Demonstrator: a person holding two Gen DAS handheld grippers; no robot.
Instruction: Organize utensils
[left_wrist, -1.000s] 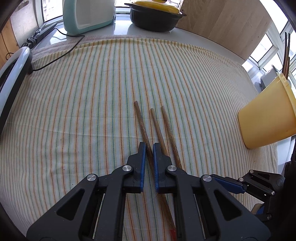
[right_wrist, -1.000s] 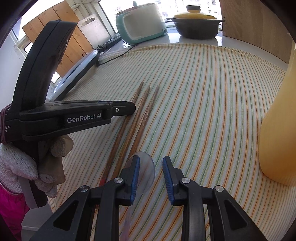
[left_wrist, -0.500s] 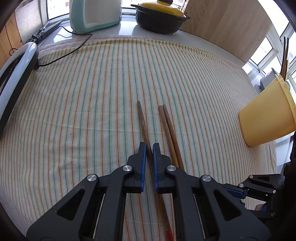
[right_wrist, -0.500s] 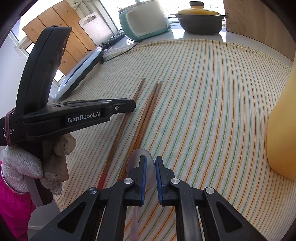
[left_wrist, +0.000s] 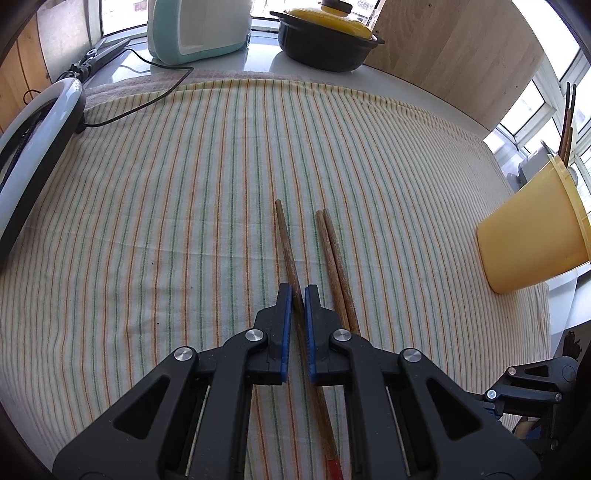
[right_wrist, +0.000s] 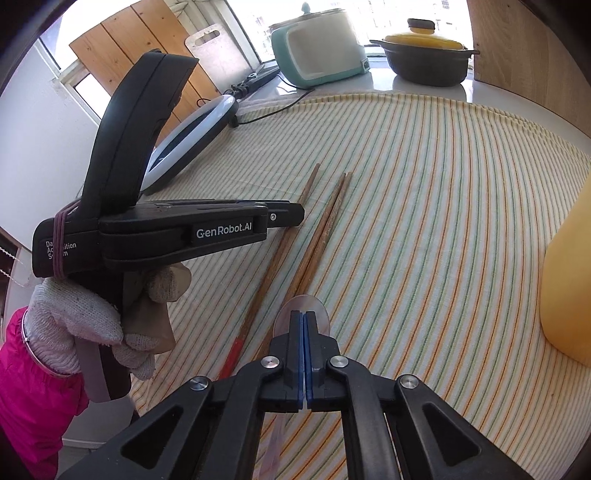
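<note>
Left claw (left_wrist: 298, 291) pinches one chopstick (left_wrist: 286, 240); right claw (right_wrist: 303, 318) clamps the clear spoon (right_wrist: 301, 308) — thin grips, either could slip out.

Right gripper (right_wrist: 303, 325) at bottom centre, blue pads pressed together on a clear plastic spoon (right_wrist: 301, 310); bowl pokes out past the tips, handle runs back under the jaws. Left gripper (right_wrist: 295, 216) comes in from mid-left, held by a gloved hand (right_wrist: 96, 314), tip over a single chopstick (right_wrist: 280, 247) w/ red end. Chopstick pair (right_wrist: 325, 229) lies just right of it, touching. All on striped cloth (right_wrist: 443, 221) over the desk. Yellow cup (right_wrist: 569, 295) at right edge. Teal cooker (right_wrist: 317, 44) & black pot (right_wrist: 428, 59) at top.
</note>
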